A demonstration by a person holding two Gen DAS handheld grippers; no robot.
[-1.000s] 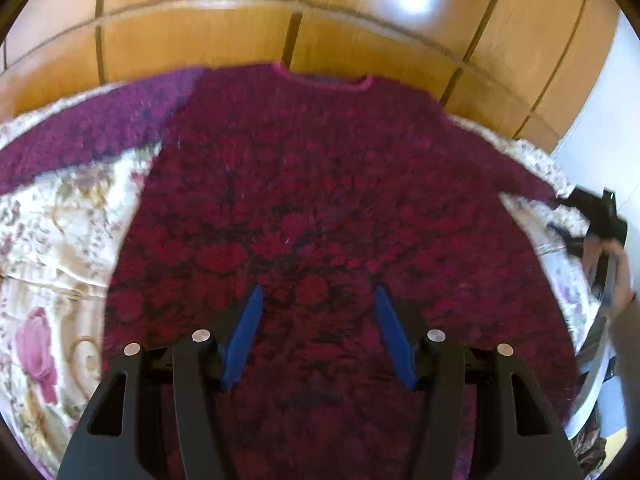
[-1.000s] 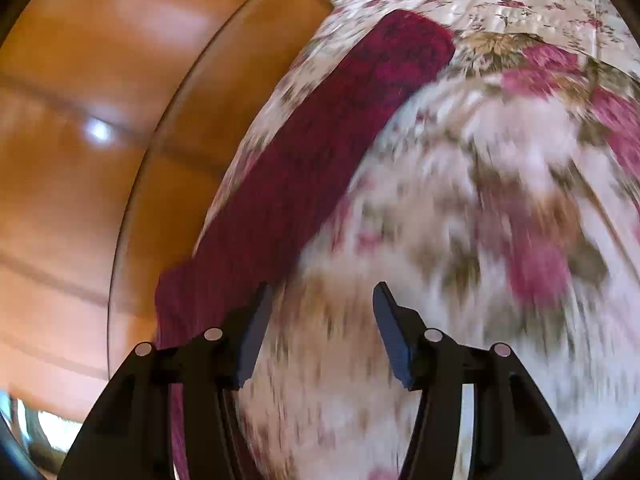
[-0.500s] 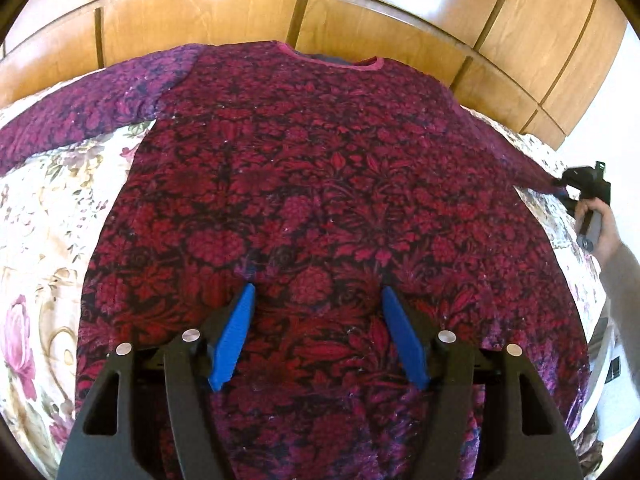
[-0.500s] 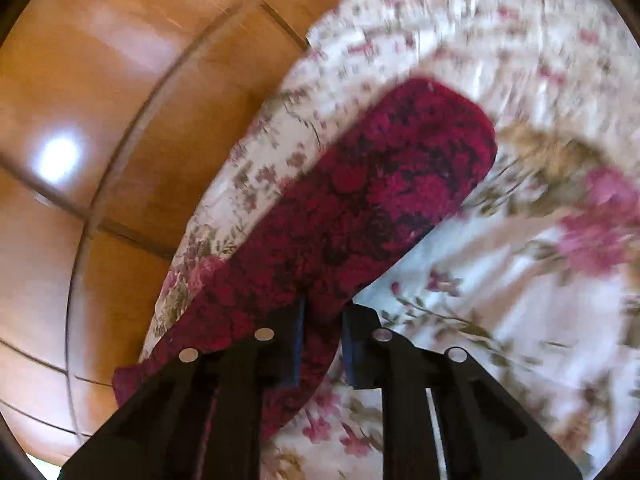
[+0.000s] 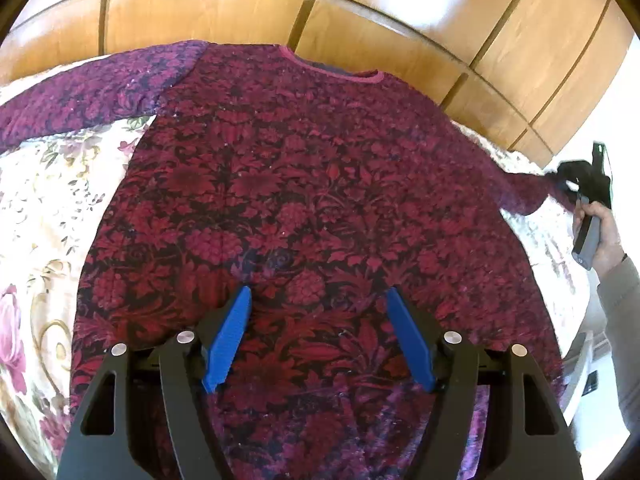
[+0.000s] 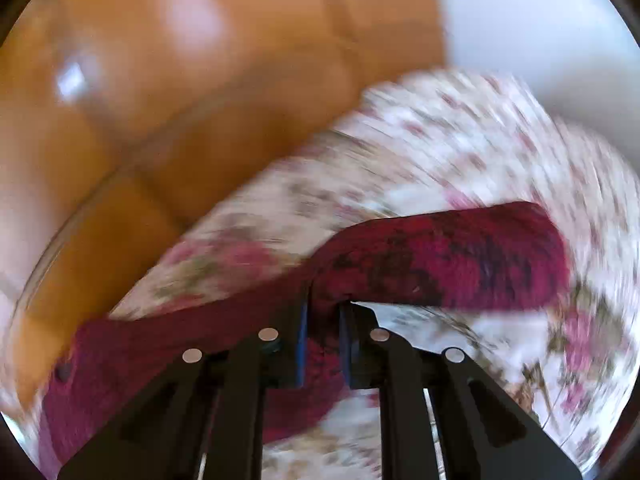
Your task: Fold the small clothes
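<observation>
1. Location: the top [image 5: 312, 216], a dark red floral long-sleeved garment, lies spread flat on the floral bedspread [image 5: 48, 200], neckline toward the wooden panelling [image 5: 248, 8], body smooth and unfolded

2. Right sleeve [image 6: 440, 264]: lifted clear of the bedspread in the right wrist view; the rest of the top lies flat. Left sleeve [image 5: 88, 88] lies stretched out across the bedspread

3. Right gripper [image 6: 323, 344]: jaws nearly closed and clamped on the right sleeve, taken part-way along it, so the cuff end hangs loose beyond the pads (picture is motion-blurred; exact bite depth cannot be told)

4. Left gripper [image 5: 320, 340]: jaws have just been opening and stand wide, with nothing between them; it hovers above the lower body of the top

5. Handling, as judged: soft, limp, thick-looking fabric, probably light. It will drape and sag from any single pinch, and the free cuff will trail. Not fragile; the textured surface should hold well between pads

6. Where to take hold, as judged: sleeves near the cuff or mid-length for folding inward over the body; the body at hem corners or shoulder seams, pinching both layers together

7. Risk, as judged: dragging the sleeve may pull the shoulder and wrinkle the flat body
</observation>
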